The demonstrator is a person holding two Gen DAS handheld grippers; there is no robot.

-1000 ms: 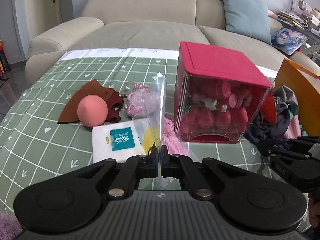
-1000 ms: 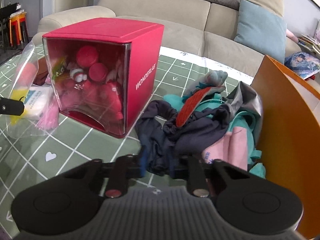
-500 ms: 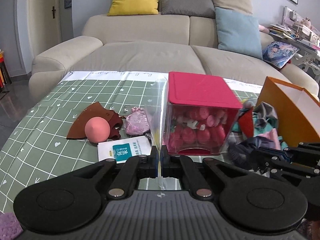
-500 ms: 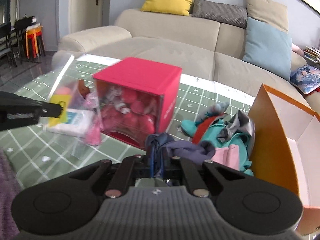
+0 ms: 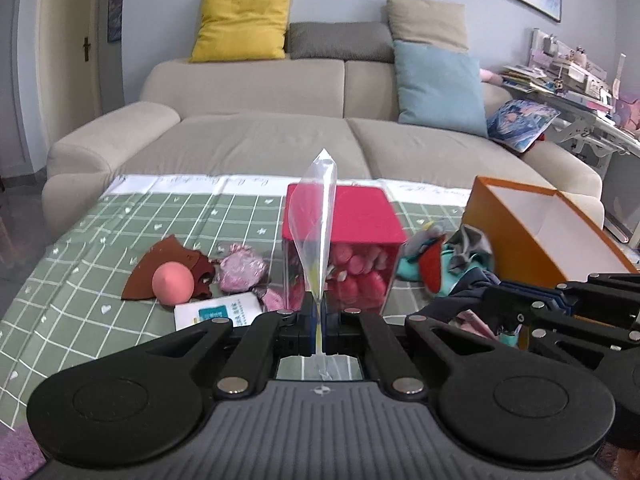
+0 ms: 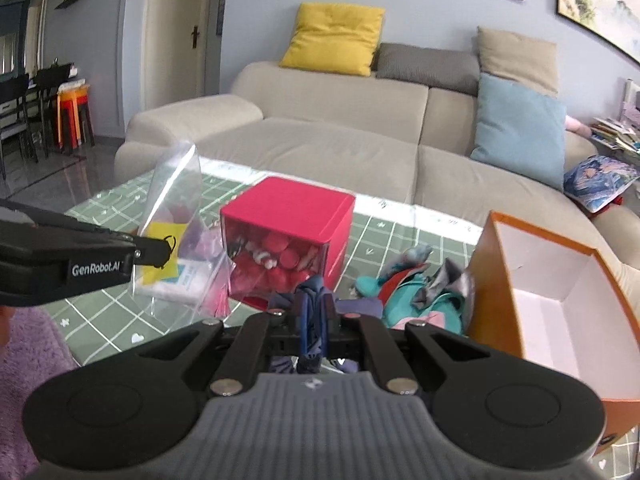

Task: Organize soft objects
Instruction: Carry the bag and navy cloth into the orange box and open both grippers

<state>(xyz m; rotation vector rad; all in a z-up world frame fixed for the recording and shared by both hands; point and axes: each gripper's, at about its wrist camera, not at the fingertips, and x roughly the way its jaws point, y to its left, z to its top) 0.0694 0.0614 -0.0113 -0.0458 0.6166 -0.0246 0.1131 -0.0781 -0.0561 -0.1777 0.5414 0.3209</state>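
Note:
My left gripper [image 5: 319,312] is shut on a clear plastic bag [image 5: 314,224] and holds it up above the table; the bag also shows in the right wrist view [image 6: 176,216] with a yellow label inside. My right gripper [image 6: 313,320] is shut on a dark blue garment [image 6: 310,300], lifted off the pile of soft clothes [image 6: 416,292] that lies between the pink box [image 6: 292,236] and the orange box [image 6: 552,304]. The right gripper also shows in the left wrist view [image 5: 500,312].
On the green checked tablecloth [image 5: 80,280] lie a pink ball [image 5: 173,283], a brown piece [image 5: 160,264], a pink pouch [image 5: 240,270] and a white packet [image 5: 218,314]. A beige sofa [image 5: 280,136] stands behind the table. A purple rug [image 6: 24,360] lies at the left.
Both grippers have risen and pulled back from the table. The left lifted the plastic bag; the right closed on the dark blue garment and raised it off the pile.

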